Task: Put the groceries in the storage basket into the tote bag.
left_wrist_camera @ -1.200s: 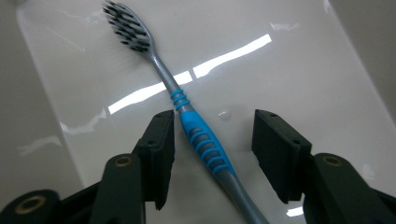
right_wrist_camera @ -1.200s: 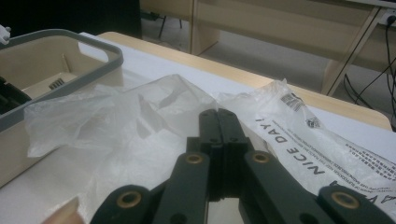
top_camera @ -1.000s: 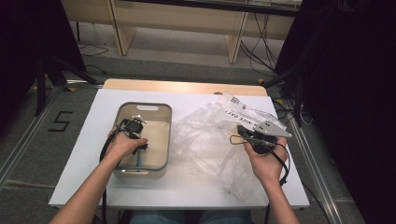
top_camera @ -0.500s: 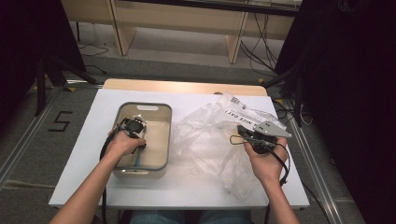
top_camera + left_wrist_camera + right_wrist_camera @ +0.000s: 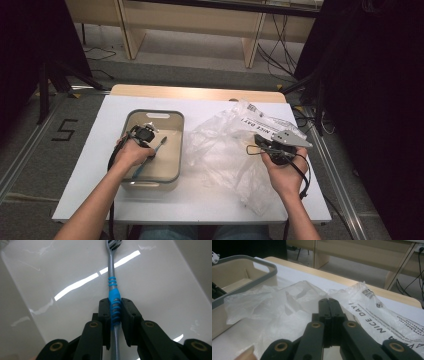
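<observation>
A grey toothbrush with a blue grip (image 5: 156, 149) lies slanted inside the beige tub (image 5: 155, 114). My left gripper (image 5: 146, 150) reaches down into the tub. In the left gripper view the left gripper (image 5: 115, 307) is shut on the toothbrush (image 5: 111, 270) at its blue ribbed grip, bristle head pointing away over the tub's glossy floor. A crumpled clear plastic bag (image 5: 220, 145) with black print lies to the right of the tub. My right gripper (image 5: 257, 147) rests at the bag's right side. Its jaws (image 5: 328, 302) are pressed together where the folds of the bag (image 5: 274, 305) meet.
The tub's grey rim (image 5: 249, 258) stands left of the bag in the right gripper view. A wooden strip (image 5: 200, 92) edges the white table's far side. Beyond it are wooden furniture legs and cables on the floor. Bare white table (image 5: 200, 200) runs along the near edge.
My left hand has shifted slightly in the tub with the toothbrush in its grip. The right hand and the bag stay where they were.
</observation>
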